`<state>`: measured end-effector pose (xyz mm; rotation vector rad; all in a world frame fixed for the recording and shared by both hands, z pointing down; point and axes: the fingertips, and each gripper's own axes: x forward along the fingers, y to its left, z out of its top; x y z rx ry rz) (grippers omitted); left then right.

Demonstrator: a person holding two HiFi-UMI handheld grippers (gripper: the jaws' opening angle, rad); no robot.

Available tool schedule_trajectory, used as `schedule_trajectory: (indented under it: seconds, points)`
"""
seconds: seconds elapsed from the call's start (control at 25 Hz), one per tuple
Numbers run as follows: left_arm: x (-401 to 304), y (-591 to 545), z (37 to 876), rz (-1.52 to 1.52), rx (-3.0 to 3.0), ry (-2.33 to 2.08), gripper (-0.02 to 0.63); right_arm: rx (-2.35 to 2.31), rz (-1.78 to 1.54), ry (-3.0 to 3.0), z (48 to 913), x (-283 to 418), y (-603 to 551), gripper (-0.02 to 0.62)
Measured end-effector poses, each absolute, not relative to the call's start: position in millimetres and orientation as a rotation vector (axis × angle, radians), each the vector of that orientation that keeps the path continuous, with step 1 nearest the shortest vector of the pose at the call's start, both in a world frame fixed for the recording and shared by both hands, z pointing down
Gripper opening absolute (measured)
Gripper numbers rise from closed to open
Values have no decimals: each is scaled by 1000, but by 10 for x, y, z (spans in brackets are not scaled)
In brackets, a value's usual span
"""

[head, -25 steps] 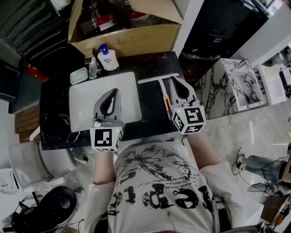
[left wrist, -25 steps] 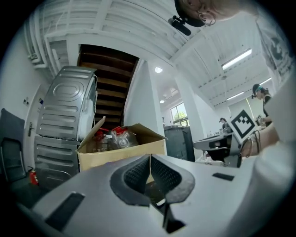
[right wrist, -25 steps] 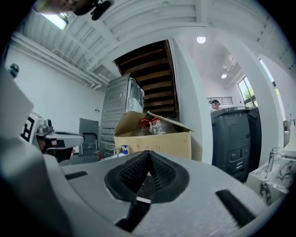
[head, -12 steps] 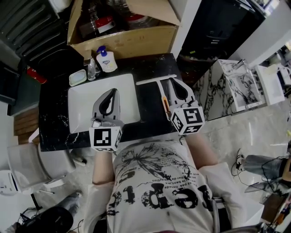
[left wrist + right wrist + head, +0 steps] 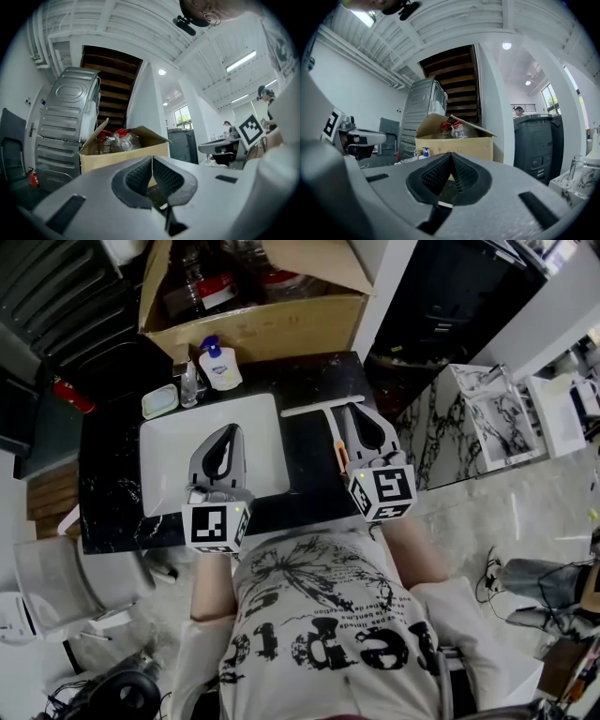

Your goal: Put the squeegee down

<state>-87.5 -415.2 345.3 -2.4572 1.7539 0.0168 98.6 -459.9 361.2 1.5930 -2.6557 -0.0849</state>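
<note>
The squeegee (image 5: 314, 410) lies flat on the black marble counter (image 5: 112, 493), right of the sink. Its white blade runs crosswise at the far end and its orange-and-white handle points back toward me. My right gripper (image 5: 360, 409) hovers level just right of the handle, with its tips by the blade's right end. Its jaws are shut with nothing between them, which the right gripper view (image 5: 451, 157) also shows. My left gripper (image 5: 232, 429) hangs over the white sink (image 5: 169, 465), shut and empty, its pads (image 5: 140, 176) meeting in the left gripper view.
A cardboard box (image 5: 253, 324) with bottles stands behind the counter. A soap pump bottle (image 5: 222, 362), a tap (image 5: 190, 381) and a soap dish (image 5: 160, 399) sit at the sink's far left. A marble-patterned block (image 5: 478, 418) stands to the right.
Both grippers and the squeegee keep their places; only the head view shifts slightly.
</note>
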Motion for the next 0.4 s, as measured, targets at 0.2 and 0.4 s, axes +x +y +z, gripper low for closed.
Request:
schedule_trajectory:
  seconds: [0.2, 0.4]
  points:
    - [-848, -4161, 3448, 14, -2473, 1752, 12, 1587, -113, -2659, 3613, 957, -4574, -8]
    - [-812, -4157, 3492, 17, -2482, 1732, 12, 1588, -119, -2674, 3601, 948, -4547, -9]
